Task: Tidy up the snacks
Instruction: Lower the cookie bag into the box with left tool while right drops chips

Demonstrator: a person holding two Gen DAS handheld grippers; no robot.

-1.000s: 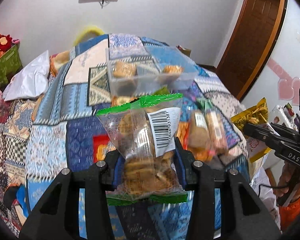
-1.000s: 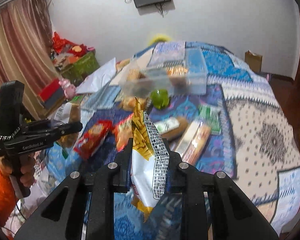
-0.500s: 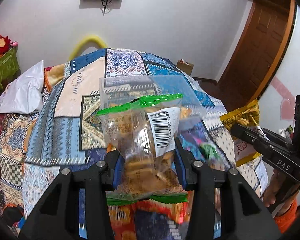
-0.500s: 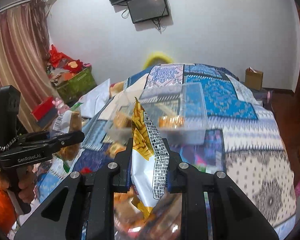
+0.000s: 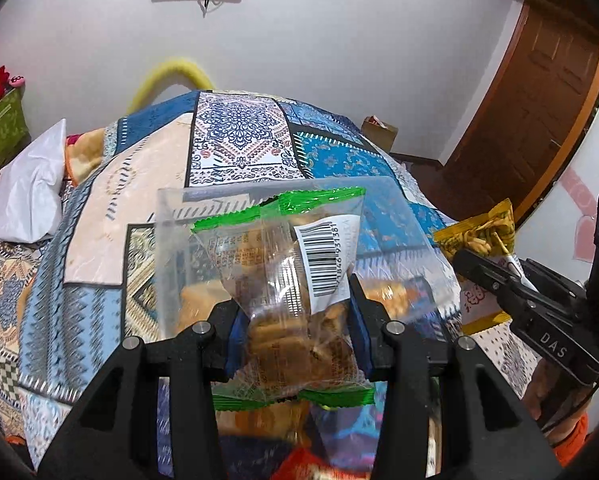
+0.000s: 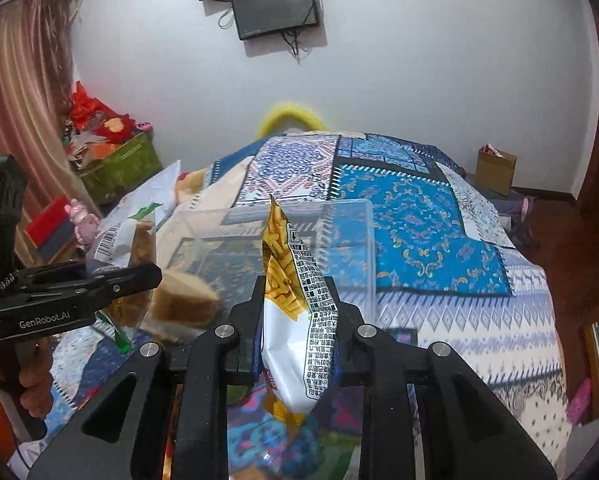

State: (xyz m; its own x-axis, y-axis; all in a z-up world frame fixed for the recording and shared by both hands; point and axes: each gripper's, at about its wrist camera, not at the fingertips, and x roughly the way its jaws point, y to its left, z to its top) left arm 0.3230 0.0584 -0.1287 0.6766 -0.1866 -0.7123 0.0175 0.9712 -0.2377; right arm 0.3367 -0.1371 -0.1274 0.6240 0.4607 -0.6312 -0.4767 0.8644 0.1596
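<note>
My left gripper (image 5: 295, 320) is shut on a clear biscuit bag with green edges (image 5: 287, 280) and holds it up in front of a clear plastic bin (image 5: 171, 240) on the bed. My right gripper (image 6: 297, 320) is shut on a yellow and white snack bag (image 6: 295, 308) just before the same bin (image 6: 351, 240). The bin holds several biscuit packs (image 6: 183, 296). The right gripper with its yellow bag shows at the right of the left wrist view (image 5: 487, 276); the left gripper with its bag shows at the left of the right wrist view (image 6: 131, 276).
The bin stands on a patchwork quilt (image 5: 239, 136) over the bed. More snack packs lie blurred below the grippers (image 5: 259, 420). A white pillow (image 5: 31, 196) lies left, a green box (image 6: 119, 164) by the curtain, a wooden door (image 5: 539, 100) right.
Both grippers have moved forward and up toward the bin, each keeping its bag. The bin now looms close and the loose snacks have slid below the view.
</note>
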